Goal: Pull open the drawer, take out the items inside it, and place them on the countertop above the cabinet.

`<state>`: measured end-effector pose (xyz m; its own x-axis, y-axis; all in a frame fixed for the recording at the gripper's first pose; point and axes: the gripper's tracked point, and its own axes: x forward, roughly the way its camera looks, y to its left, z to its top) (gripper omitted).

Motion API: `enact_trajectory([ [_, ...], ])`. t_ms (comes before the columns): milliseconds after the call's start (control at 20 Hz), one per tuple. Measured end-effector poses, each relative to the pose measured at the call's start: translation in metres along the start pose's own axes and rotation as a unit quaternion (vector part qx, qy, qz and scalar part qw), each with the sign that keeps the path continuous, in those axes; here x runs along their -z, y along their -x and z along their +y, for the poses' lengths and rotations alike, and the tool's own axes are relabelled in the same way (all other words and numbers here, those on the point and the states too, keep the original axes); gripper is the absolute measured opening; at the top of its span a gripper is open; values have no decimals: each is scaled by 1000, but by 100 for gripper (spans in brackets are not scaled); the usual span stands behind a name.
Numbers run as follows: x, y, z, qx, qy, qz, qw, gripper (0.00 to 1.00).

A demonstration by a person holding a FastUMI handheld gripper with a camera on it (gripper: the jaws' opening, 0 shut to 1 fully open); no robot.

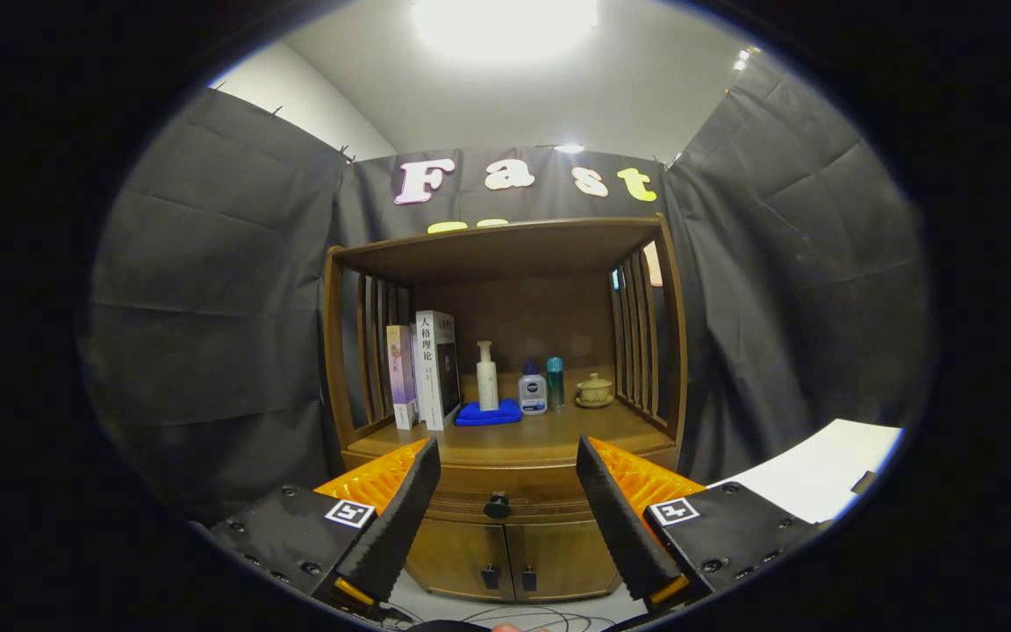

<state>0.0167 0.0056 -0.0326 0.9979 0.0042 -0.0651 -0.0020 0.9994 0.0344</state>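
Note:
A wooden cabinet [505, 439] stands ahead against the booth wall. Its drawer [501, 491] is closed under the countertop [558, 430], with a dark round knob [497, 506] at its middle. My gripper [505, 465] is open, some way short of the cabinet, and the knob appears in the gap between the two fingers, a little below the tips. Nothing is between the fingers. The drawer's contents are hidden.
On the countertop stand two books [426, 369], a white pump bottle [487, 377] on a blue cloth [488, 413], a small white bottle [532, 392], a teal bottle [555, 382] and a lidded cup [594, 390]. Two lower doors [505, 557] sit below. A white surface [821, 474] lies to the right.

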Motion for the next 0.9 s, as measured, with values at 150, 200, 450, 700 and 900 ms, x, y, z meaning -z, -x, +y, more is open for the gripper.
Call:
enact_trajectory([
  [150,0,1,2,-2,1,-4,1000,98],
  [200,0,0,1,-1,5,-5,1000,98],
  [450,13,-13,7,-7,9,6,1000,98],
  [700,44,-44,14,0,-1,25,1000,98],
  [900,86,-84,9,6,-19,67,998,98],
])
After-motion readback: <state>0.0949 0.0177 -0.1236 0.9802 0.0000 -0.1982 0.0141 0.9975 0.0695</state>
